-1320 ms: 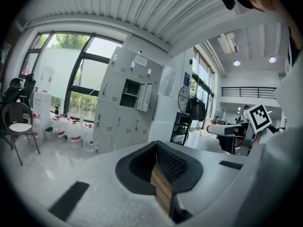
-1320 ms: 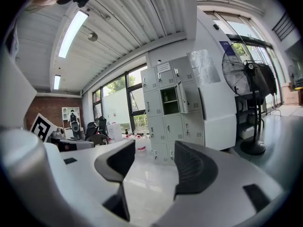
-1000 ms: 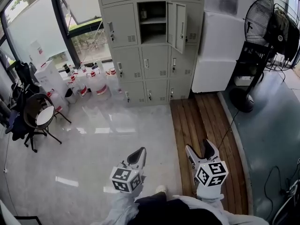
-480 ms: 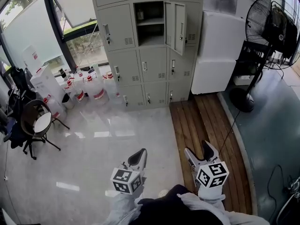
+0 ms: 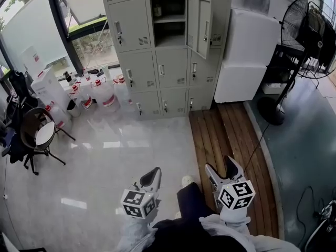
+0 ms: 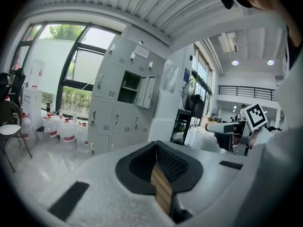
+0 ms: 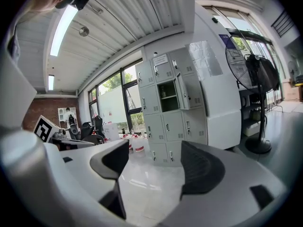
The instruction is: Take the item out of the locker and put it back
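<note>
The person holds both grippers low in front of the body, side by side and well apart, each pointing forward and a little downward toward the locker bank (image 5: pixel 173 70) across the room. The left gripper (image 5: pixel 152 173) hangs over the pale glossy floor (image 5: pixel 121 156) with its jaws closed, pads meeting at the tip; a brown striped surface shows in the slit below them, and I cannot tell what it is. The right gripper (image 5: pixel 223 169) hangs at the edge of the wooden decking (image 5: pixel 220 135), its jaws standing wide apart with only floor seen between them. A shoe (image 5: pixel 187 181) shows between the two grippers. One locker compartment (image 5: pixel 169 33) in the upper rows stands open, its door (image 5: pixel 202 19) swung out to the right; a shelf crosses it, and the inside is too small and dark to make out the item in any view. Left of the lockers, clear jugs (image 5: pixel 105 93) with red caps and red bands stand on the floor by the window, their contents unreadable, with white boxes (image 5: pixel 47 85) beside them. A standing fan (image 5: pixel 310 30) is at the right.
</note>
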Tool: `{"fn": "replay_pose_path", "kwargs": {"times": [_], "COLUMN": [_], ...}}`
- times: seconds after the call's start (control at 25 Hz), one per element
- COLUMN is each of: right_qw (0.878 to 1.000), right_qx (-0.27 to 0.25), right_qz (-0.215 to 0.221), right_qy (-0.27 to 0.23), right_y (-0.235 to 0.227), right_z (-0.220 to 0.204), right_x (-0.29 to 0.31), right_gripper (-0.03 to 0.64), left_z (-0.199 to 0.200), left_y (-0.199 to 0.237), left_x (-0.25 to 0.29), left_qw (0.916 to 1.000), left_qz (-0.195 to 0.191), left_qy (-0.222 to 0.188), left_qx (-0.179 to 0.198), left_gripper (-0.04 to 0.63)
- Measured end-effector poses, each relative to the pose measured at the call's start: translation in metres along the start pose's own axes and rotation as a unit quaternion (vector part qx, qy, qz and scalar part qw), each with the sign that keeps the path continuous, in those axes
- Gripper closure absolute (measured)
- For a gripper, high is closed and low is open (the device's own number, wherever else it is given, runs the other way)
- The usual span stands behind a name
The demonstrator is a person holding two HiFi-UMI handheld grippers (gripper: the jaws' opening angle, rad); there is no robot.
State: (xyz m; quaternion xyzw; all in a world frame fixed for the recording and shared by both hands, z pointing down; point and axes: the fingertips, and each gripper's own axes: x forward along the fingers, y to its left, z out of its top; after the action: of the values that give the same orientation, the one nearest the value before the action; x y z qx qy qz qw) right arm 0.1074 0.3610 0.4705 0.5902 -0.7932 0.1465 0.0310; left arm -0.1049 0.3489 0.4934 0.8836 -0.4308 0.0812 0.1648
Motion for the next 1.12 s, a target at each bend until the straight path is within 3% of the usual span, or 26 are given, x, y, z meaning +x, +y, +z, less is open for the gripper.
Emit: {"fn": "replay_pose_path", "kwargs": {"times": [0.16, 0.44, 1.12], "right_qw": [1.0, 1.0, 0.999], "right_qx": [0.001, 0.007, -0.004], "right_qz": [0.005, 0.012, 0.035], "right_qy": [0.008, 0.009, 0.004], "right_y": [-0.002, -0.024, -0.106], "right_z": [-0.001, 0.011, 0.08], "right_x": [0.021, 0.071, 0.228], "right_gripper": [0.291, 0.291, 0.291], "left_z": [0.005, 0.024, 0.097], "left_y": [0.014, 0.041, 0.108], "left_x": [0.01, 0.054, 0.202], "left_qw": [0.9999, 0.9998, 0.999], "left_qz": [0.008, 0.019, 0.042], "left_qy": [-0.004, -0.004, -0.014], "left_qx": [-0.012, -0.001, -0.003], "left_gripper": [0.588, 0.588, 0.588]}}
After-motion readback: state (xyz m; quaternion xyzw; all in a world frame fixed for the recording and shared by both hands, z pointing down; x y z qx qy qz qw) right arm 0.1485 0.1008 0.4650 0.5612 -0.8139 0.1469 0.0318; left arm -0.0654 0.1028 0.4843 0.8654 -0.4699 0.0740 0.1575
